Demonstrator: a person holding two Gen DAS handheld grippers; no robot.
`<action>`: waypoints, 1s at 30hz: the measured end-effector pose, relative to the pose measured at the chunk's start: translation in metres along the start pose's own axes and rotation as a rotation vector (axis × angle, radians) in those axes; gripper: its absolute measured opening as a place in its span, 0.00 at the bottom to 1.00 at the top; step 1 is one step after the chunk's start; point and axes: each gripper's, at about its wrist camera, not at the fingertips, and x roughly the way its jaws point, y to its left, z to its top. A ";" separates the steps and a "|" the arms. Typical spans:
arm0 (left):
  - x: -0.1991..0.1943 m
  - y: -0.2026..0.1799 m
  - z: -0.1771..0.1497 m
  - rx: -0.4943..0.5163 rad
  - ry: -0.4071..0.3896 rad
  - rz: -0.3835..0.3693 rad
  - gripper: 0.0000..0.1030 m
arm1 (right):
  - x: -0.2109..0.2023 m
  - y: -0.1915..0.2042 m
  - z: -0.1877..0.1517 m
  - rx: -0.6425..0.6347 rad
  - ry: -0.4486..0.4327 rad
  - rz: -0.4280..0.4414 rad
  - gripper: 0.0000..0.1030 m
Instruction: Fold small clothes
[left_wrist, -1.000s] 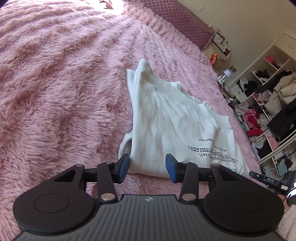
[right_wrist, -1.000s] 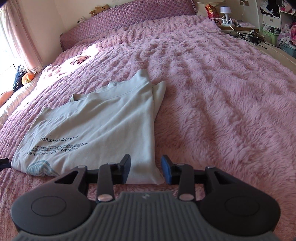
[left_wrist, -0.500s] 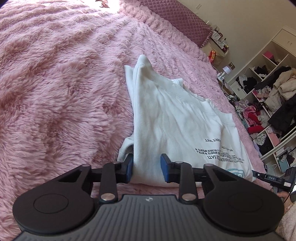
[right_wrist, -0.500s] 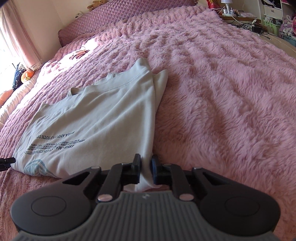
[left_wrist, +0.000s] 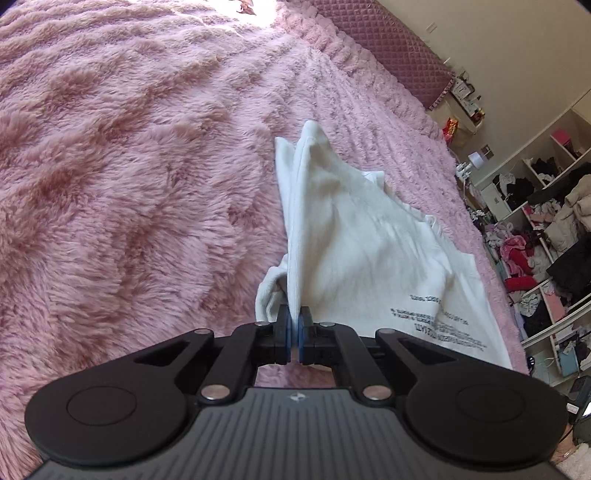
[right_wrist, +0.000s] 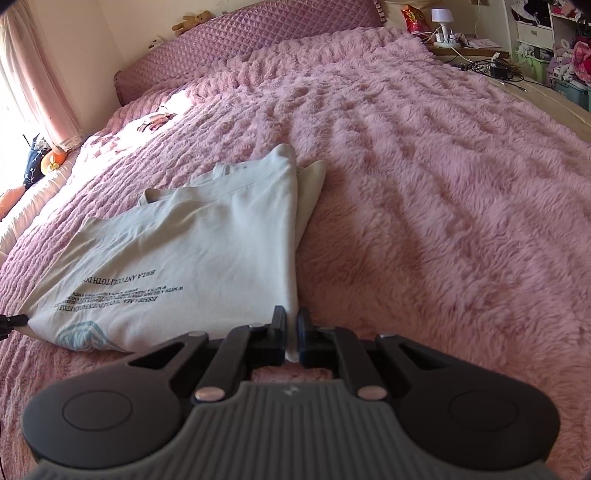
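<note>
Gripping comes first in this fold, and both tools now have cloth. On the left, the left gripper (left_wrist: 294, 334) is clamped on a folded edge of the white shirt (left_wrist: 354, 258); its jaws have just been closing, and the blue pads (left_wrist: 283, 332) pinch a ridge of fabric that rises steeply from them, tented up off the blanket (left_wrist: 129, 184). A loose bunch of cloth, perhaps a sleeve, hangs just left of that ridge. The shirt itself lies on the pink blanket, already folded lengthwise, its printed text toward the near end. On the right, the right gripper (right_wrist: 291, 339) has likewise just been closing and now nips the near corner of the shirt (right_wrist: 192, 258), where the folded side edge meets the hem; a small tab of cloth shows between its jaws.

My reading is that the grasp for the next fold is done and the carry has not started. The next move likely calls for lifting both held points together, keeping the edge taut between them, and laying it across toward the collar end so the layers stay aligned and the loose bunch does not slip out.
</note>
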 end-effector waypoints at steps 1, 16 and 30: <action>0.008 0.005 -0.002 0.006 0.020 0.030 0.03 | 0.006 -0.004 -0.005 0.012 0.014 -0.011 0.00; -0.016 -0.024 0.040 0.166 -0.106 0.031 0.40 | 0.002 0.012 0.026 -0.114 -0.116 0.024 0.30; 0.108 -0.040 0.126 0.165 -0.180 0.092 0.49 | 0.131 0.019 0.133 -0.057 -0.142 -0.059 0.43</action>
